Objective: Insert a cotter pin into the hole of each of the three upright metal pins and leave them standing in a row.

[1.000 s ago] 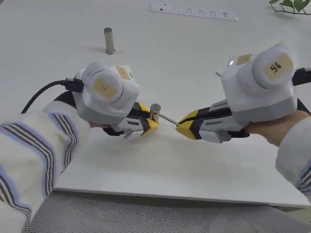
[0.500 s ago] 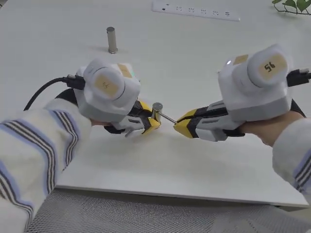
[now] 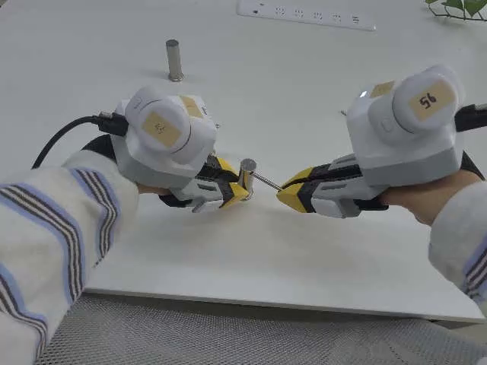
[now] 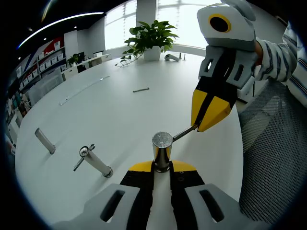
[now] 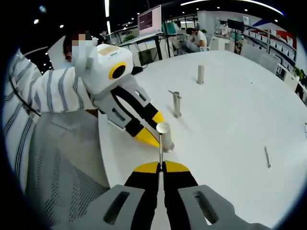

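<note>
an open-plan office. a large white tabletop (image 3: 319, 99) carries a white power strip (image 3: 304, 14). a potted plant (image 4: 151, 40) stands by tall bright windows (image 4: 117, 17). beyond, desks hold a monitor (image 5: 149, 19), a person (image 5: 193, 40) sits at one, strip lights (image 5: 106, 9) run overhead, and a mesh office chair (image 4: 273, 158) is beside the tabletop.

head view looks down at bench (image 3: 319, 99), gripper views opposed, sharing pin (image 4: 162, 142)

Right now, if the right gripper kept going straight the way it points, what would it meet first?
The upright silver metal pin clamped by the left gripper. The thin cotter pin in the right gripper seems to reach it, but contact is unclear.
</note>
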Motion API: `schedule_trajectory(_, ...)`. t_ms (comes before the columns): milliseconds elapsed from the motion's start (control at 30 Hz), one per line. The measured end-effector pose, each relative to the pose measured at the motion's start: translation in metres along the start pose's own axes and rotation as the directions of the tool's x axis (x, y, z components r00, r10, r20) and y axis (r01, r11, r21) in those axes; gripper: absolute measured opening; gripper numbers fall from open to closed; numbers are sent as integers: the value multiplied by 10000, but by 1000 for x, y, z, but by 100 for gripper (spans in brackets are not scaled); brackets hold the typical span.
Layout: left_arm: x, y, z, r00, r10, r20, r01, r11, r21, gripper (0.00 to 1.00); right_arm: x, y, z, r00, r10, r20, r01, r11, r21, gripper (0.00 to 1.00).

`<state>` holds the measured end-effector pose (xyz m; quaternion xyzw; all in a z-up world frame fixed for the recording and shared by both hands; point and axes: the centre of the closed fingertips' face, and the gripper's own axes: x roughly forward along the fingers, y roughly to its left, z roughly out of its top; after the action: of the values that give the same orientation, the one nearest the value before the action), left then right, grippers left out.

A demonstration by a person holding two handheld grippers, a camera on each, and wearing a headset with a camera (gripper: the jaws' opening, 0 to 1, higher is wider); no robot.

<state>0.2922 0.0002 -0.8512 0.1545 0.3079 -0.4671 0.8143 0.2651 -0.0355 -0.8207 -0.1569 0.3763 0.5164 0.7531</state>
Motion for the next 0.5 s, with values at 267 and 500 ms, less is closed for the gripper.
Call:
schedule_trajectory(267, -2, 0, -1, 9998, -202, -1, 202, 9997, 112, 8, -2, -7, -3, 9996, -233, -167, 229, 9995, -225, 4)
schedule_trajectory(500, 1, 1, -1, 9995, -309, -49, 310, 9991, 276, 12, -4, -6, -4, 9998, -13, -178, 7, 9993, -361, 4)
